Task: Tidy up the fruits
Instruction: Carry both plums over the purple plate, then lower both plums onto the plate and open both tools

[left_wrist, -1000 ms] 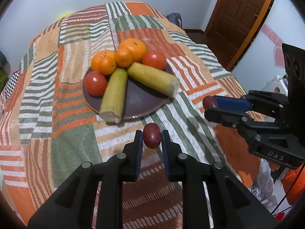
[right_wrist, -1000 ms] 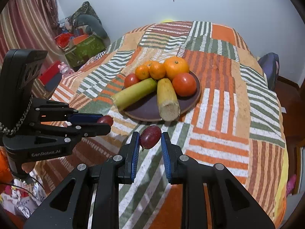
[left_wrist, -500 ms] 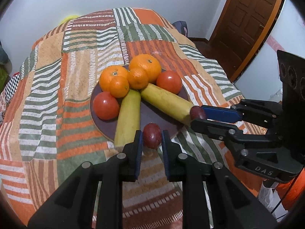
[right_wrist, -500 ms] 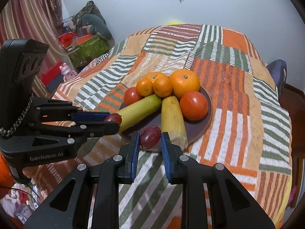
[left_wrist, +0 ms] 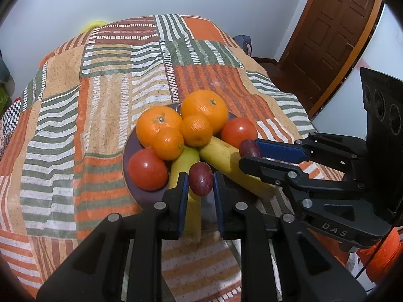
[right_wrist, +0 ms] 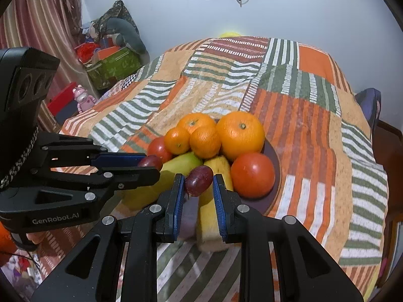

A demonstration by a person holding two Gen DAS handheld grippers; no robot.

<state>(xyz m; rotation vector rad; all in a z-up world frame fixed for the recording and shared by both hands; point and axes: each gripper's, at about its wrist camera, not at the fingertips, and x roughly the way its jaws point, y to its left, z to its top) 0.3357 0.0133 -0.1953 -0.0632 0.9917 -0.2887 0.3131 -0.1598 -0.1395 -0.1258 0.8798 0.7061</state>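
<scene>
A dark brown plate on the patchwork cloth holds several oranges, two tomatoes and two yellow-green bananas. My left gripper is shut on a dark red grape above the bananas at the plate's near side; it also shows in the right wrist view. My right gripper is shut on a second dark red grape, also above the bananas; it shows at the right of the left wrist view.
The patchwork cloth covers a rounded table. A brown door stands at the right. A green box and clutter lie on the floor by a curtain. A chair stands at the table's far right.
Both grippers have moved forward with their grapes, from over the cloth in front of the plate to over the bananas on the plate. The grips are unchanged.
</scene>
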